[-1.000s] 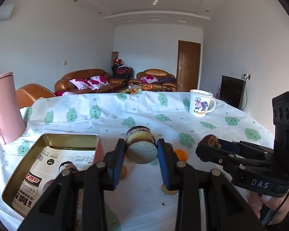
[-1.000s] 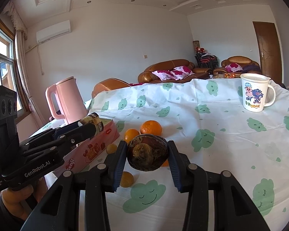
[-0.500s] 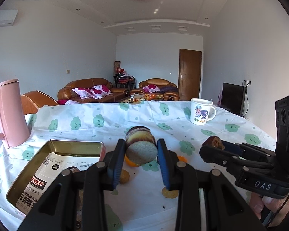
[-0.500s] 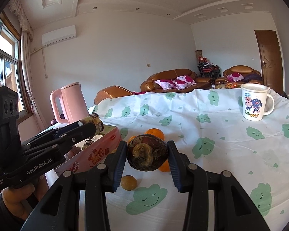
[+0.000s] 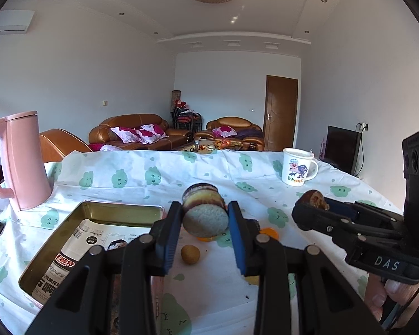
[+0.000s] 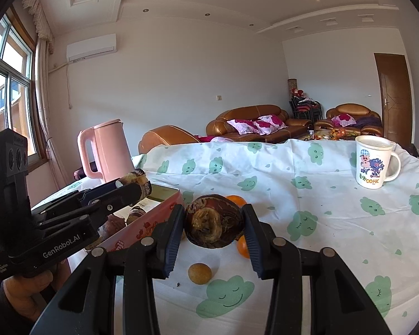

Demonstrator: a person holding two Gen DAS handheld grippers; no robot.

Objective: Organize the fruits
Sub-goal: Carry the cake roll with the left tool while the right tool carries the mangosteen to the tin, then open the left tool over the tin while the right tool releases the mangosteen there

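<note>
The left claw (image 5: 204, 220) fills the lower middle of its frame, pads clamped on a short cut chunk, while the right claw (image 6: 212, 224), likewise low and central in its own view, grips a dark round fruit, each held by a hand (image 6: 19, 290).

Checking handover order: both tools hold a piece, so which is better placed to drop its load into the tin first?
Left, probably. The left tool holds its cut sugarcane piece just beside the open tin, while the right tool, gripping a dark fruit, hangs over the tablecloth farther off.
</note>
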